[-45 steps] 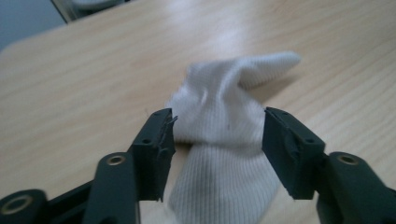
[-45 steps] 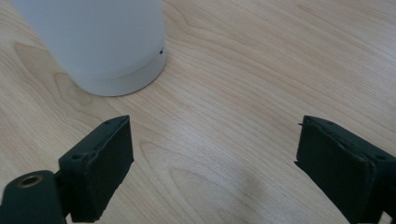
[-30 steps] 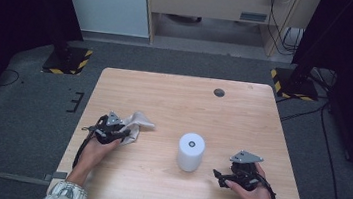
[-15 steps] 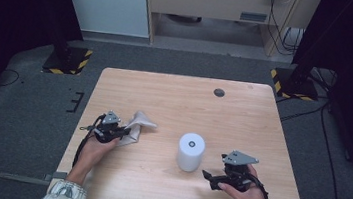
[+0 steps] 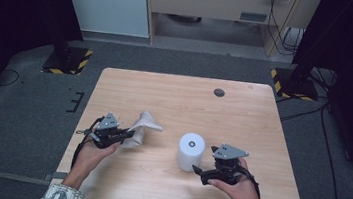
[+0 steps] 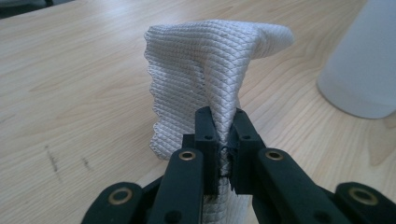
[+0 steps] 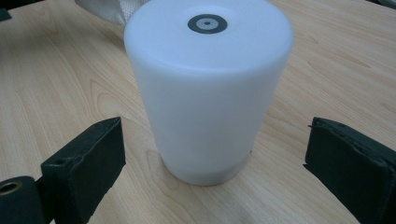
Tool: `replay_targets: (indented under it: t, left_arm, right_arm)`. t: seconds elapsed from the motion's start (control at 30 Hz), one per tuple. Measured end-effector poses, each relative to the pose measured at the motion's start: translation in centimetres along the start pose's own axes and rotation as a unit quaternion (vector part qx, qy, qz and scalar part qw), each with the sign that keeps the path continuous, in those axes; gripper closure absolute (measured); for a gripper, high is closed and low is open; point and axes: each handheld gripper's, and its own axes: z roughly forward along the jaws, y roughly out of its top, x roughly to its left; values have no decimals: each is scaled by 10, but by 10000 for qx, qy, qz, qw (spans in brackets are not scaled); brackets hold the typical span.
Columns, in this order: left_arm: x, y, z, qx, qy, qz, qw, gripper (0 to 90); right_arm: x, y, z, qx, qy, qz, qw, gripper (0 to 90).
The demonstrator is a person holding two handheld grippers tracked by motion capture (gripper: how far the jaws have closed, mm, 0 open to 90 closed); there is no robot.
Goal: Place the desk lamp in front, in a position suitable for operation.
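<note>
Standing near the table's [image 5: 179,97] front edge, the smooth white cylinder [image 5: 190,151] sits between the right gripper's [image 5: 198,171] wide-apart jaws — its far side is hidden. Toward the left edge, the left gripper [image 6: 223,140] pinches a bumpy woven white cloth [image 6: 205,79], held up off the wood.

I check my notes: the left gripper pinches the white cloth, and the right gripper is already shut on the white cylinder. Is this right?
Not quite. The right gripper is open; the right gripper view shows its jaws apart on either side of the white cylinder. The left gripper does pinch the white cloth.
</note>
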Motion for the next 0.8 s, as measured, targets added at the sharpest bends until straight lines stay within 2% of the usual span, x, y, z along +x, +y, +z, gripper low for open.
replay_targets:
  t: [0.13,0.23,0.3,0.37,0.47,0.63,0.8]
  left_arm:
    - [-7,7,-2,-96,-117,97,9998,839]
    - [-17,14,-1,-152,-279,228,9992,839]
    - [-20,15,1,-178,-322,265,9990,839]
    - [-22,17,0,-203,-344,297,9988,838]
    - [-22,18,0,-227,-362,293,9987,839]
    - [-24,19,0,-216,-446,339,9982,841]
    - [-27,22,-2,-243,-463,392,9979,841]
  right_arm:
    - [1,3,7,71,16,-71,9999,46]
    - [1,9,16,67,14,-147,9999,43]
    - [1,14,20,49,-52,-135,9999,50]
    - [1,17,23,-11,-45,-74,10000,49]
    - [1,19,29,30,-46,-151,9999,41]
    - [1,19,36,22,10,-144,9999,40]
    - [1,20,40,27,64,-199,9998,78]
